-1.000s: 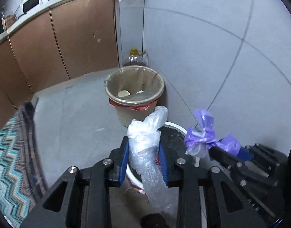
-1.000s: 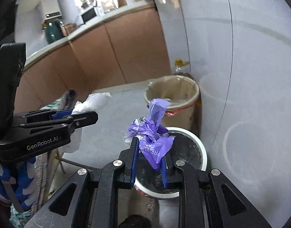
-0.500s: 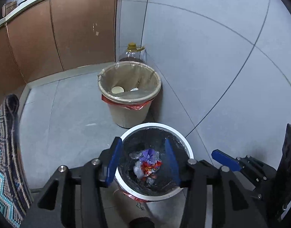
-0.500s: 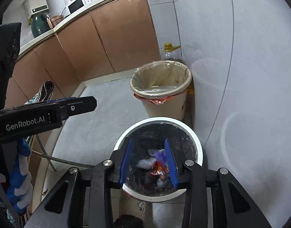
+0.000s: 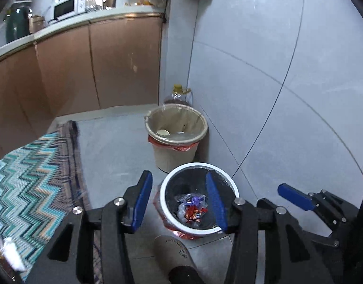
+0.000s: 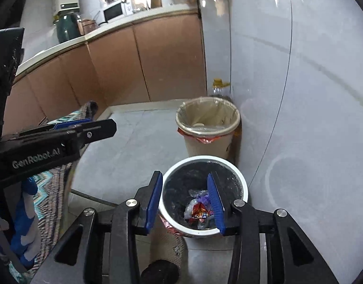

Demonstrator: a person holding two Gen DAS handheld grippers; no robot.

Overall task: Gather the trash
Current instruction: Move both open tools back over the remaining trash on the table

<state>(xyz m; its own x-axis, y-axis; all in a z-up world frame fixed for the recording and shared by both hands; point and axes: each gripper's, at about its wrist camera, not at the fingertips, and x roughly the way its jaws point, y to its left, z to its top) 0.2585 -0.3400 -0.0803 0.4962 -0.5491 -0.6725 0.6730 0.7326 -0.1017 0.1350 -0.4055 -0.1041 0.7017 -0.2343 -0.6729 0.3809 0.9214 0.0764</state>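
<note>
From your left wrist camera, your left hand-held gripper [image 5: 179, 201] hangs above a white-rimmed bin [image 5: 198, 202] with a black liner, its blue fingers spread wide and holding nothing. The trash [image 5: 191, 207], clear and purple plastic with a red wrapper, lies at the bottom of that bin. A beige bin [image 5: 176, 135] stands just behind, by the tiled wall, with an oil bottle [image 5: 179, 94] behind it. A zigzag-patterned cloth [image 5: 32, 177] lies to the left.

From your right wrist camera, your right hand-held gripper [image 6: 185, 201] is also spread wide and empty over the same white-rimmed bin [image 6: 205, 194], trash [image 6: 200, 208] inside. Your left hand-held gripper [image 6: 70, 131] shows at left.
</note>
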